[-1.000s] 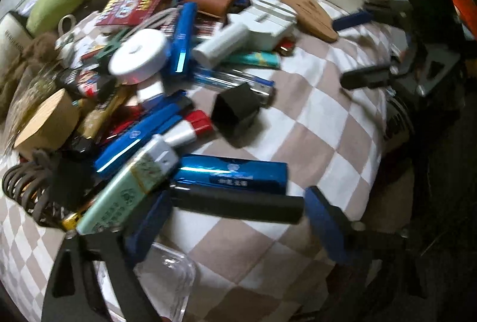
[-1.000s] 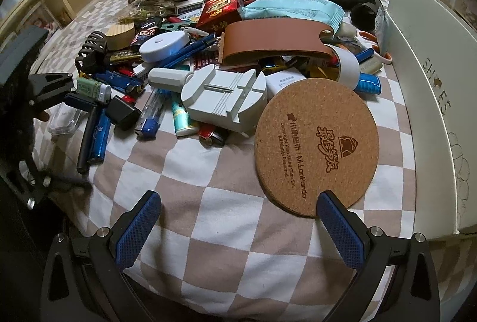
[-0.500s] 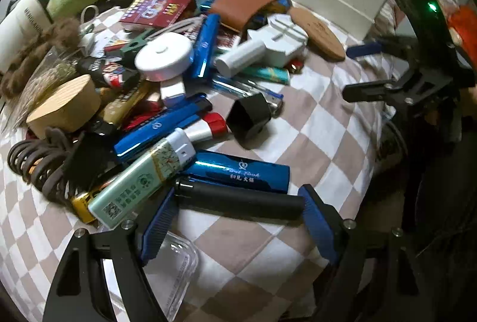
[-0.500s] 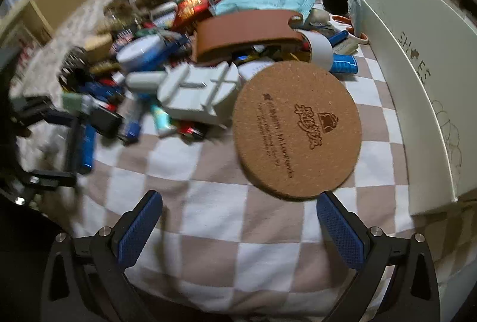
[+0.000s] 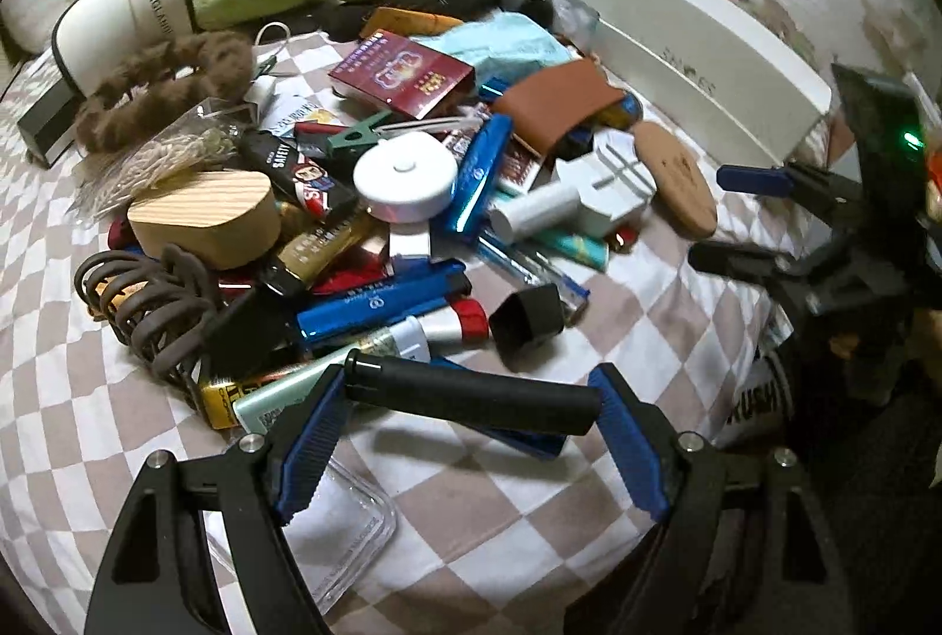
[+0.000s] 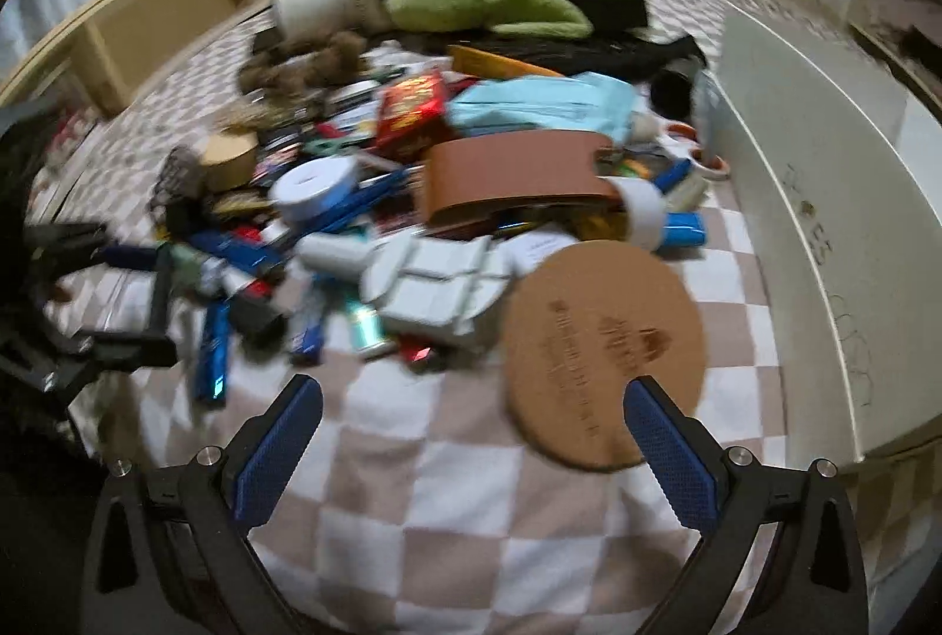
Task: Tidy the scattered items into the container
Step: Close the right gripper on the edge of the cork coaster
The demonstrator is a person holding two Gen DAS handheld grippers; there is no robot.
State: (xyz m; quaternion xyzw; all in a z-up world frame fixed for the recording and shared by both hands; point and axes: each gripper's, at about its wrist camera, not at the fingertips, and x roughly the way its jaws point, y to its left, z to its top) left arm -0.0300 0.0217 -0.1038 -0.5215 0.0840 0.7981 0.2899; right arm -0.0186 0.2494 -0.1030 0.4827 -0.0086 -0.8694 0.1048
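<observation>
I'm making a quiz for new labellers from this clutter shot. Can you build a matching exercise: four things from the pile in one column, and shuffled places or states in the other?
Things:
1. black cylinder
2. cork coaster
3. brown hair claw
4. white round puck

Places or states:
A. on top of the pile's middle
B. clamped end to end in the left gripper
C. flat on the checked cloth, beside the white container
D. at the pile's left edge

Pairs: 1-B, 2-C, 3-D, 4-A
</observation>
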